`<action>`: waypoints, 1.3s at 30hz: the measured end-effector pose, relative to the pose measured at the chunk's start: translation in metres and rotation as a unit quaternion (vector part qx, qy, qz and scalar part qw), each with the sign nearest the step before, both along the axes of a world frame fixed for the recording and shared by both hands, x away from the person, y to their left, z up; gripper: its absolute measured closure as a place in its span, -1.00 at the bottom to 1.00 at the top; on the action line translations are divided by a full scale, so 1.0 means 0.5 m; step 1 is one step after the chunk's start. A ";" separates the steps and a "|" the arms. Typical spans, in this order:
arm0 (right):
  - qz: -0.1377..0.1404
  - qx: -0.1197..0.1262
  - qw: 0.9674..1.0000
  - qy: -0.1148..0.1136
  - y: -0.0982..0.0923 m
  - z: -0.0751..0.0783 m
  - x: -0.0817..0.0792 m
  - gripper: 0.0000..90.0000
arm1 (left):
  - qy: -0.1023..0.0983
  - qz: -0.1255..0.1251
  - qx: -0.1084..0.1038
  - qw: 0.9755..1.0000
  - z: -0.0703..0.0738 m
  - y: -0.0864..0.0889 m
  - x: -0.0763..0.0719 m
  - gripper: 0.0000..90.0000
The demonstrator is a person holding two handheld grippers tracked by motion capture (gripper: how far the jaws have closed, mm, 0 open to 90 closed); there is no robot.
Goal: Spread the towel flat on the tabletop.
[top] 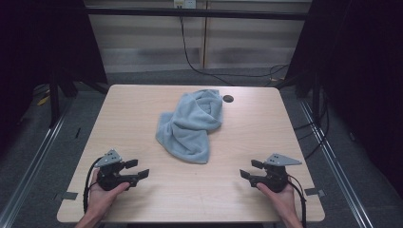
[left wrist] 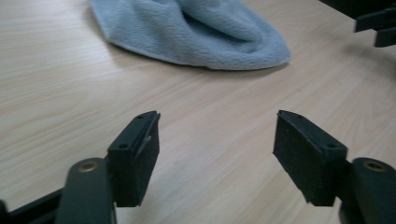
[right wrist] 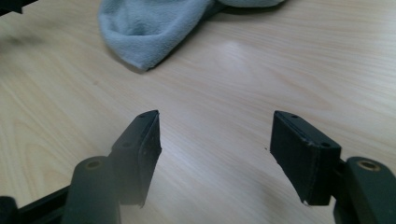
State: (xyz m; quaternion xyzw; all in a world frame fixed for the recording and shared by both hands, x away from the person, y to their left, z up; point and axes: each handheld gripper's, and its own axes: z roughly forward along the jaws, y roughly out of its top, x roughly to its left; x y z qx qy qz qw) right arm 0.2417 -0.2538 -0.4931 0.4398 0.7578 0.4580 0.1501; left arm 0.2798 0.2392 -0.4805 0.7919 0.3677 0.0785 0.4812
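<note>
- The crumpled towel point(top: 190, 126) lies mid-frame on the table point(top: 247, 137), long axis running upper right to lower left.
- The left gripper point(top: 136, 169), lower left, jaws wide, empty.
- The right gripper point(top: 251, 169), lower right, likewise wide and empty.

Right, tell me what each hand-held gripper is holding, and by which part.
Nothing is held. The left hand-held gripper and the right hand-held gripper are both open over bare table, apart from the crumpled light blue towel.

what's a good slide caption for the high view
Two hand-held grippers, left gripper and right gripper, open, flanking a crumpled light blue towel on a wooden table.
</note>
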 end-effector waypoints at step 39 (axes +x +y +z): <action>0.126 -0.011 0.990 0.062 0.210 -0.032 0.261 0.79 | 0.034 0.013 -0.023 0.999 -0.021 -0.055 0.133 -0.21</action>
